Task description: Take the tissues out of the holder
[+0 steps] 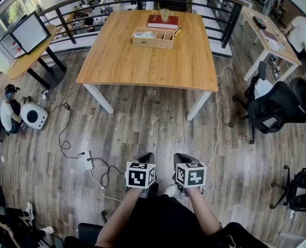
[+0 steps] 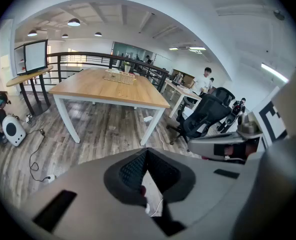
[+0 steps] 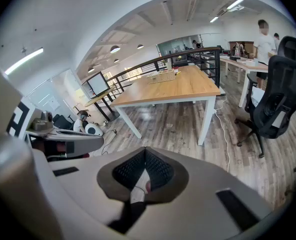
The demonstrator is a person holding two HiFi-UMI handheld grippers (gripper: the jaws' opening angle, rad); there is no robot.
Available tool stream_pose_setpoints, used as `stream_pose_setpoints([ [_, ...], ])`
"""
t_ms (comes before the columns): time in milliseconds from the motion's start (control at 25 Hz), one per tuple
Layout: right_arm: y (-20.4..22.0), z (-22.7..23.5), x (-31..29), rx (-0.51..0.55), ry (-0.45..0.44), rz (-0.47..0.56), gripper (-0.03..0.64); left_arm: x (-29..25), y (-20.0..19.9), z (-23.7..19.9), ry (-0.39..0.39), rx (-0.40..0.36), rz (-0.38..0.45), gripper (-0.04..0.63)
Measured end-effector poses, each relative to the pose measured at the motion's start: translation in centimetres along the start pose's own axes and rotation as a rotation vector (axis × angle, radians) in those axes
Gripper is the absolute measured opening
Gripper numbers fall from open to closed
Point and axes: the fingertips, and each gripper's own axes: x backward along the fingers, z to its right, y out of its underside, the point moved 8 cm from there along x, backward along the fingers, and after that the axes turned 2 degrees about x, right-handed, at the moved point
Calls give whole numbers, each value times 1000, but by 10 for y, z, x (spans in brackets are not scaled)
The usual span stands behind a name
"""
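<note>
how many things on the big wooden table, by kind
wicker holder: 1
red book: 1
cup: 1
total: 3

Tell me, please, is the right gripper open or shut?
Shut. In the right gripper view, the right gripper has its tips pressed together, with nothing between them.

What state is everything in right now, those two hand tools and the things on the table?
left gripper: fingers shut, empty.
right gripper: fingers shut, empty.
holder: upright on the table, untouched.
tissues: in the holder.
book: closed, lying flat.
cup: upright on the book.
</note>
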Motion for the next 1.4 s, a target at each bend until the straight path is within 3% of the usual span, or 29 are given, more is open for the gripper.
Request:
stream_pose_setpoints([
  [120, 18, -11, 14, -29, -26, 18, 12, 10, 17, 5, -24, -33, -11, 0],
  [440, 44, -1, 44, -16, 35, 29, 12, 8, 43, 31, -28, -75, -9, 0],
  [640, 54, 12, 63, -55, 15, 100, 12, 1, 45, 49, -15, -107, -14, 0],
  [960, 40, 26, 59, -34, -101, 202, 12, 3, 25, 55, -80, -137, 37, 0],
  [1200, 27, 14, 39, 2, -158, 171, 14, 2, 21, 38, -108, -92, 32, 0],
  [1400, 6, 7, 24, 20, -150, 162, 14, -11, -1, 25, -83, -86, 38, 0],
])
